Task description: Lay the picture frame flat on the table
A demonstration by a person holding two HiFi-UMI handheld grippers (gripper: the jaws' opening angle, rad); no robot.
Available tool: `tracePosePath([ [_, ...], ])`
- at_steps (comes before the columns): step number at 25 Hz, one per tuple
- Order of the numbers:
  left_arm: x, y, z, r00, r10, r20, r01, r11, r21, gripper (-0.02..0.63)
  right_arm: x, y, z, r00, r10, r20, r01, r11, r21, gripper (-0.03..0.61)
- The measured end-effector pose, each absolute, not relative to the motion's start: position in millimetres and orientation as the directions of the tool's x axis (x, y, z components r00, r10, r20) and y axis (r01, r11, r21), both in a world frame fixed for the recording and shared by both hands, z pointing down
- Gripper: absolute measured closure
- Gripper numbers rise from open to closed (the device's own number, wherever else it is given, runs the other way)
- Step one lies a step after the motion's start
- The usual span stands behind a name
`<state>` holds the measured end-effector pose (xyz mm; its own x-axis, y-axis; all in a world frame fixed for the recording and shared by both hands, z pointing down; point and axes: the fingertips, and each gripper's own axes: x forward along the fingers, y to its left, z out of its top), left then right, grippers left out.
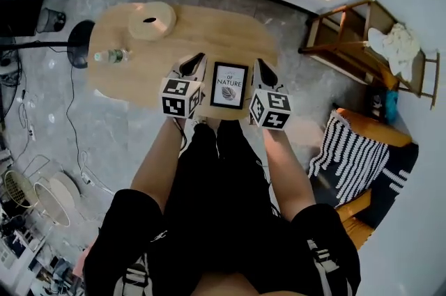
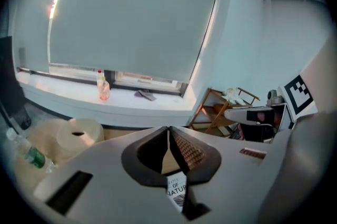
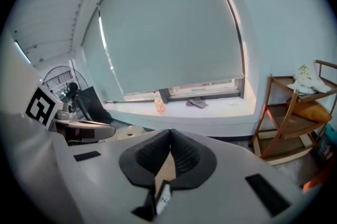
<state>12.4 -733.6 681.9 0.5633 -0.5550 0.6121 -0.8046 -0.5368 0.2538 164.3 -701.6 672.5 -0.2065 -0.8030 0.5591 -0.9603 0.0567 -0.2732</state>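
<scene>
Quick status from my end. Both grippers hover over the near edge of the oval light-wood tabletop, side by side and pointing away from the person holding them. The left gripper is clenched, tips pressed together with nothing between them. The right gripper is clamped shut and empty too.

The black-framed picture with the white leaf print sits in the gap between the two grippers, just right of the left one and just left of the right one. Neither gripper touches it as far as I can see. From the head view its face points up toward the camera, but I honestly can't tell if it's propped up or lying flat. In the left gripper view the print peeks through the opening under the closed jaws, low and slightly to the right. In the right gripper view I only get a white sliver of it, low and a bit to the left.

Other stuff on the tabletop: a pale roll of paper lies ahead of the left gripper and off to its left, and a clear plastic bottle with a green label lies on its side further left, well apart from the frame. Off the tabletop, a brown wooden shelf rack stands to the right of the right gripper, with a black-and-white striped cushion nearer the person on that same side.
</scene>
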Motion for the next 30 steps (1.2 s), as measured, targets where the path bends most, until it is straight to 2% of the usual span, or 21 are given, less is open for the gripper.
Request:
tracePosePath([
  [3,-10,-738,571,0.591,-0.626,0.508,-0.795,-0.559,0.236,0.589,134,-711,564,-0.201,-0.862,0.465,-0.959,0.077,-0.272,0.565],
  [8,-21,-715,431,0.577,-0.738,0.35,-0.81,-0.571,0.131,0.591,122,-699,419,-0.229,-0.945,0.235,-0.959,0.177,-0.221,0.565],
  [15,-30,-667,302,0.547,-0.821,0.166,-0.833,-0.552,0.016,0.592,113,-657,304,-0.259,-0.965,0.039,-0.955,0.25,-0.157,0.565],
  [18,-36,-653,268,0.515,-0.849,0.116,-0.851,-0.523,-0.044,0.592,109,-644,275,-0.245,-0.97,-0.011,-0.961,0.244,-0.129,0.566],
  [22,-43,-651,249,0.504,-0.86,0.08,-0.86,-0.508,-0.041,0.591,102,-643,258,-0.258,-0.965,-0.051,-0.958,0.262,-0.115,0.566],
  [30,-48,-652,251,0.492,-0.866,0.088,-0.868,-0.496,-0.031,0.592,100,-642,264,-0.264,-0.964,-0.024,-0.958,0.265,-0.112,0.566],
])
